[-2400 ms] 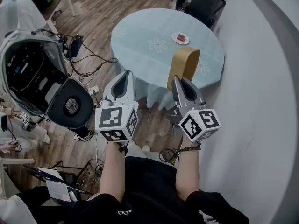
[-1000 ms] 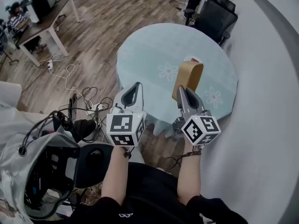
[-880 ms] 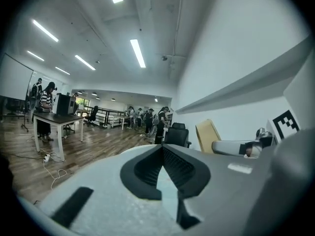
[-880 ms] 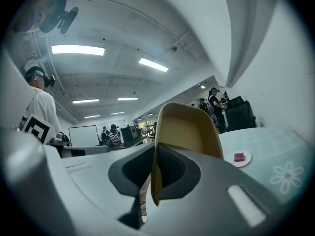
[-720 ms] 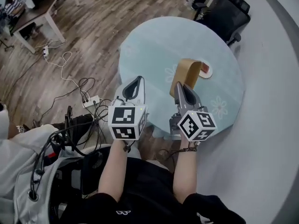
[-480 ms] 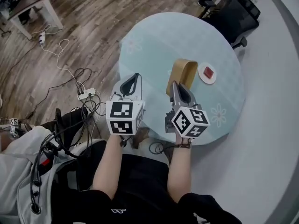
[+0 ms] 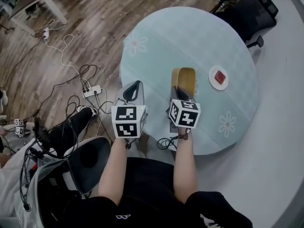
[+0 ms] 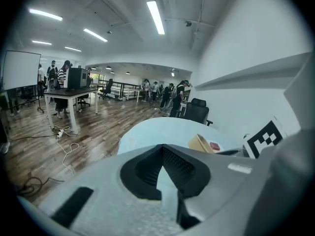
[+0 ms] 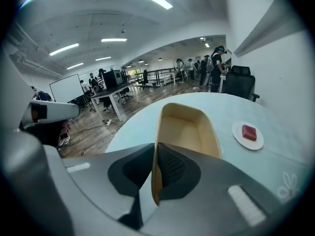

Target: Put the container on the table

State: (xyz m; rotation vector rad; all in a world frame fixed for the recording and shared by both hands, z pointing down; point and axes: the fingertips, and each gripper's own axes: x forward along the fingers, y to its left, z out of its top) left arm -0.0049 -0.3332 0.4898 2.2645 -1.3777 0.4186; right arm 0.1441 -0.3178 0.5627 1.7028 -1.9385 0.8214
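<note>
A tan, open-topped container (image 7: 183, 81) is pinched by its near rim in my right gripper (image 7: 182, 97), which is shut on it. It hangs over the near part of the round, pale-blue table (image 7: 161, 37); I cannot tell whether it touches the cloth. In the right gripper view the container (image 9: 184, 132) runs away from the jaws of the right gripper (image 9: 156, 173), hollow side up. My left gripper (image 7: 133, 90) is shut with nothing in it, over the table's near-left edge. From the left gripper (image 8: 165, 168) the container (image 8: 201, 142) shows at the right.
A small white plate (image 7: 219, 77) with a red piece lies just right of the container. A black office chair (image 7: 249, 15) stands behind the table. Cables and a power strip (image 7: 90, 90) lie on the wooden floor at the left. Dark equipment (image 7: 85, 158) sits near my legs.
I have come closer to the table. Both grippers have moved forward over its near edge, and the container, still held by the right gripper, now sits beside the plate.
</note>
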